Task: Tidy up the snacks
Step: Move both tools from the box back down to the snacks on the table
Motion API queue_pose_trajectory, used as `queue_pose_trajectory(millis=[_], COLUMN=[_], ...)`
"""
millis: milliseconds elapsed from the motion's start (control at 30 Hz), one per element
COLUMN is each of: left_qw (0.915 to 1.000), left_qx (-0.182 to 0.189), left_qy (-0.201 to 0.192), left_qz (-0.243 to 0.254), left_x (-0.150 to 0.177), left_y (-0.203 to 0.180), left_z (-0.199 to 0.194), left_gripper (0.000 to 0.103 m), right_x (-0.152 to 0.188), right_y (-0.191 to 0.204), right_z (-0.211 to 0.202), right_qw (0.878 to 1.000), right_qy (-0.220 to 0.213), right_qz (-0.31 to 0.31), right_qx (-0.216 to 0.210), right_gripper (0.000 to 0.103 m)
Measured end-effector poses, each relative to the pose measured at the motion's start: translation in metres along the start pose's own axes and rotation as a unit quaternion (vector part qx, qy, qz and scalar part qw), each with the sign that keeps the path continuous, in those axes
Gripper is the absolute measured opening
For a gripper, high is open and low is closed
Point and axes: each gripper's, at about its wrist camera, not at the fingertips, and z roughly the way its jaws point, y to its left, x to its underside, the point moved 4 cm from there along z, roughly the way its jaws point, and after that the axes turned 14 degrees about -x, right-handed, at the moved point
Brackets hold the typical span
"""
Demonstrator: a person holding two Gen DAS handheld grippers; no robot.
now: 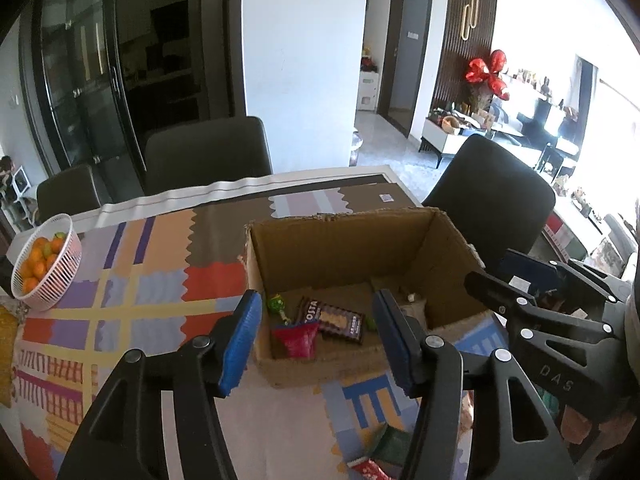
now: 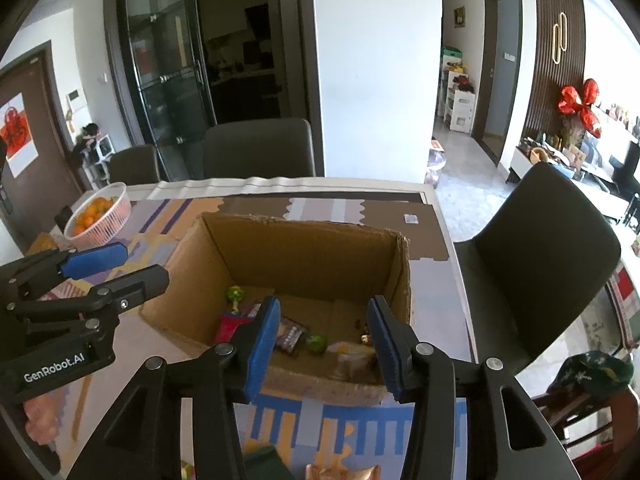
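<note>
Both grippers hang over the near edge of the cardboard box (image 1: 352, 248), empty: the left gripper (image 1: 316, 344) and the right gripper (image 2: 323, 350) each have their blue pads spread wide apart. Inside the box lie a red packet (image 1: 298, 338), a dark biscuit pack (image 1: 338, 320) reading "TOSTA" and a green candy (image 2: 316, 343). More packets (image 1: 384, 454) lie on the patterned tablecloth (image 1: 132, 280) below. A basket of oranges (image 1: 46, 262) stands well apart, left. "GenRobot.AI" and "DAS" mark the grippers.
</note>
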Motion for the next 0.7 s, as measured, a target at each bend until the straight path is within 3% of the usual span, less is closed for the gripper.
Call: queue_pose_trajectory(millis=[400,700], left_qw=[0.9996,0.9994], left_qx=[0.009,-0.001], left_qy=[-0.027,-0.035], left_qz=[-0.011,-0.001], left_x=[0.033,0.071], left_y=[0.013,0.022], left_z=[-0.053,-0.074], left_gripper=[0.061,0.062], right_x=[0.024,0.052], right_y=[0.04,0.061], right_z=[-0.046,-0.058], right_qw=[0.998,0.998], right_qy=[-0.048,-0.05], right_qz=[-0.015,-0.027], right_qx=[-0.028,-0.035], right_gripper=[0.047,0.047])
